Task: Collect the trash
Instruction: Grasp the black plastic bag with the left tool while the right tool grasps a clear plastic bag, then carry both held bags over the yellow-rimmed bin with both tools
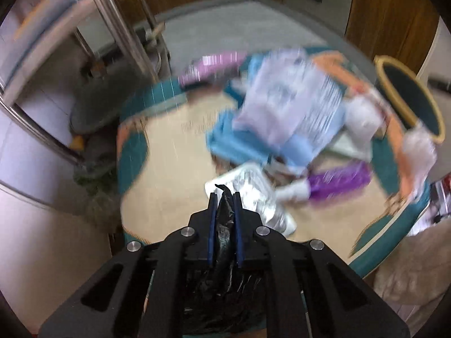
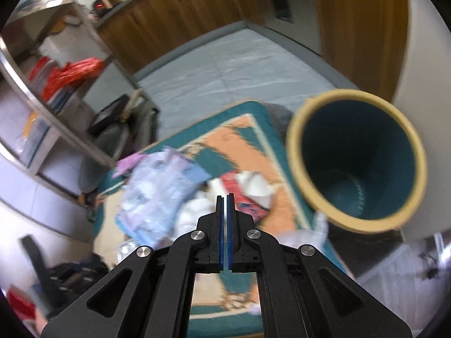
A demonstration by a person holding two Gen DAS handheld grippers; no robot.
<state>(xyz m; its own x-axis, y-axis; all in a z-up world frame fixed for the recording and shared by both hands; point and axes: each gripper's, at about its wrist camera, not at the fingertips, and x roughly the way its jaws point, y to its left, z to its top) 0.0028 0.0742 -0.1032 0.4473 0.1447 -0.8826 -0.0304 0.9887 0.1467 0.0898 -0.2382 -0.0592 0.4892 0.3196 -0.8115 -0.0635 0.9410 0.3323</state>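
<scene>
**Black bag clamped, litter heaped on the rug**

The left gripper [image 1: 224,197] is closed on a crumpled black trash bag [image 1: 224,256]. The right gripper [image 2: 225,200] is closed, nothing between its pads. Blurred trash [image 1: 282,107], plastic wrappers and paper, lies piled on the teal-and-orange rug [image 1: 169,155], near the teal wastebasket [image 2: 358,160] with its tan rim.

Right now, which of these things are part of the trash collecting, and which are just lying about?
Part of the job:
- black trash bag, clamped in the left gripper
- teal bin, empty inside
- wrappers and tissues heaped on the rug
- right gripper, shut on nothing

Just lying about:
- patterned rug
- metal shelf rack
- wooden cabinets
</scene>
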